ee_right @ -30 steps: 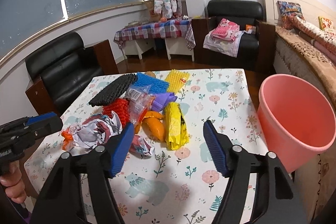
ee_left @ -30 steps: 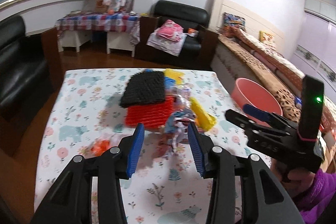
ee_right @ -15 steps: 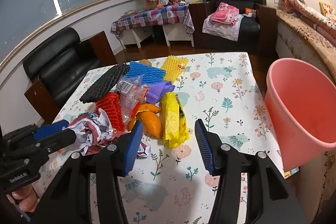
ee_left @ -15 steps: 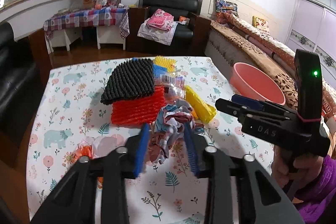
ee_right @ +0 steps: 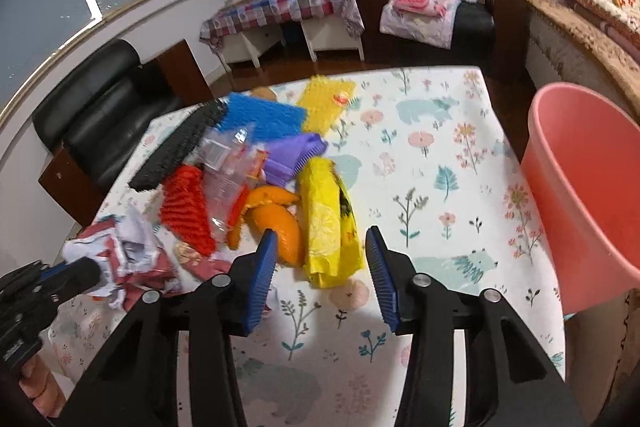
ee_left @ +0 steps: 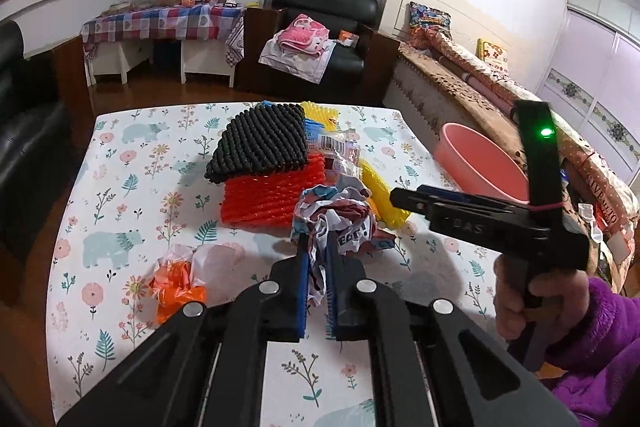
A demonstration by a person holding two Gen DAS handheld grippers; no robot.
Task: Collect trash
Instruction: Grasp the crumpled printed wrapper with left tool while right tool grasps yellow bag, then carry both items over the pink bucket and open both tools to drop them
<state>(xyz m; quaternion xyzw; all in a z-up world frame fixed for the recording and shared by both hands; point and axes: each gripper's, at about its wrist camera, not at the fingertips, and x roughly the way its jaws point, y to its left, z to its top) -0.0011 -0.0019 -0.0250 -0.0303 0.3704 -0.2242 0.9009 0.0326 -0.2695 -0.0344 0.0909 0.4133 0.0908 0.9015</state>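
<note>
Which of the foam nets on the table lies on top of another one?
The black foam net: it rests across the red foam net, while the blue and yellow ones lie behind.

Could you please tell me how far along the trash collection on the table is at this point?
Nothing looks binned yet: what shows of the pink bucket holds no trash. In hand: the left gripper has its jaws shut on the crumpled paper wad. The right gripper is open over the yellow wrapper. Orange peels, foam nets and plastic packets remain.
</note>
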